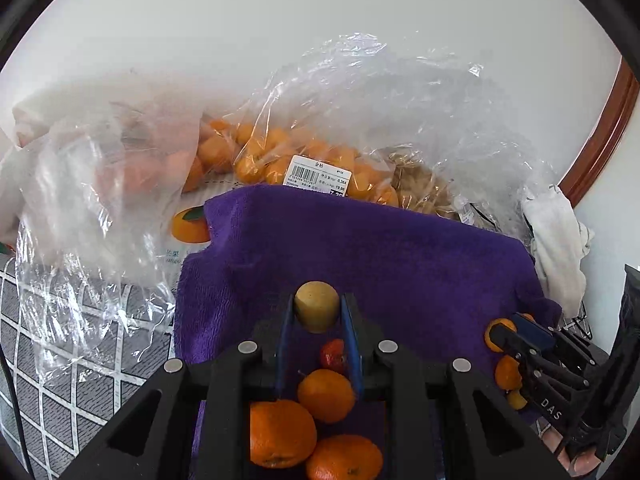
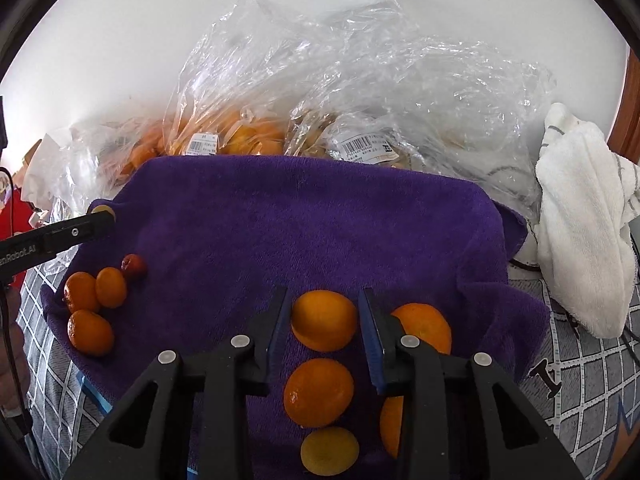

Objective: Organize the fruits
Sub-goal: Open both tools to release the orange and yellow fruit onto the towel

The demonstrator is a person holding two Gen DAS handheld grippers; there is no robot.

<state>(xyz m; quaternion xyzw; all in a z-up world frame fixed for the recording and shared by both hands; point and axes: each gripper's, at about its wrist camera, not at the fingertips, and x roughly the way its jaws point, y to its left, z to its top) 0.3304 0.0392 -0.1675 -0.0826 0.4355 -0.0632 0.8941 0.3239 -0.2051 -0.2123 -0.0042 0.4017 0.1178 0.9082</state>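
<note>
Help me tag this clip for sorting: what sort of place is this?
Probably a home, on a bed or sofa rather than a kitchen: a grey quilted cover with white diamond lines, a purple terry towel spread for loose fruit, and crumpled clear supermarket bags of oranges against a plain white wall.

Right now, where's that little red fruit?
In the left wrist view the small red fruit lies on the purple towel, just under the left gripper, between the yellowish fruit it holds and an orange.
</note>
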